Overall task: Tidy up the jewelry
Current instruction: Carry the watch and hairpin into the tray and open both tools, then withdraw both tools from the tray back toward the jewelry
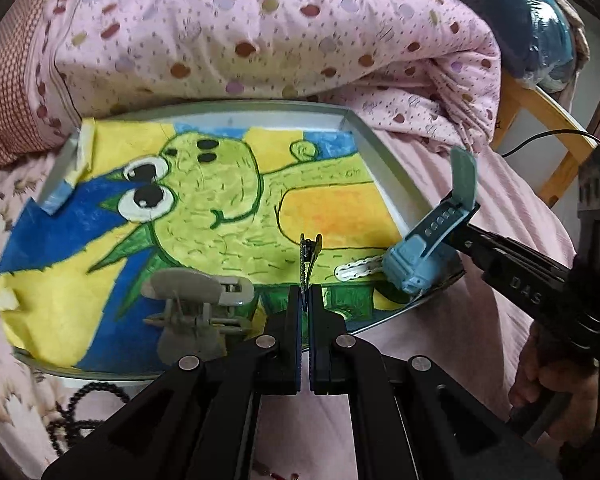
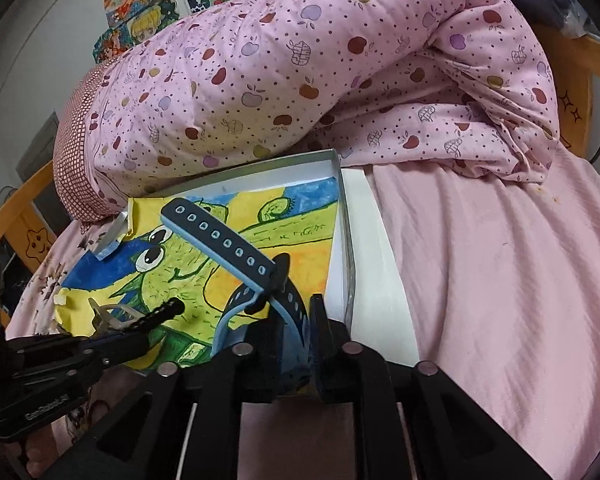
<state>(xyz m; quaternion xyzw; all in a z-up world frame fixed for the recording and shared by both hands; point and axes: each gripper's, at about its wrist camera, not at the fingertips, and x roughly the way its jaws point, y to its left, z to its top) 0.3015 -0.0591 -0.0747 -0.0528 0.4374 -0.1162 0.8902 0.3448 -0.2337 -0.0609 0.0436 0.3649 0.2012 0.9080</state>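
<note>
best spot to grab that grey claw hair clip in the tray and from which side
Grip the grey claw clip across its rounded upper wing. It lies on its side, teeth splayed left, hinge toward the left tongs. Probably come from above, since those tongs and the tray rim crowd its near side.

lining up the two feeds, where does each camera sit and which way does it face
Left wrist: sits behind the left tongs, faces the tray; they pinch a small clip; right tongs and hand at right.
Right wrist: sits behind the right tongs, faces the quilt; they grip a blue watch; left tongs at lower left.
Shared: tray, dinosaur drawing, watch, quilt.
</note>
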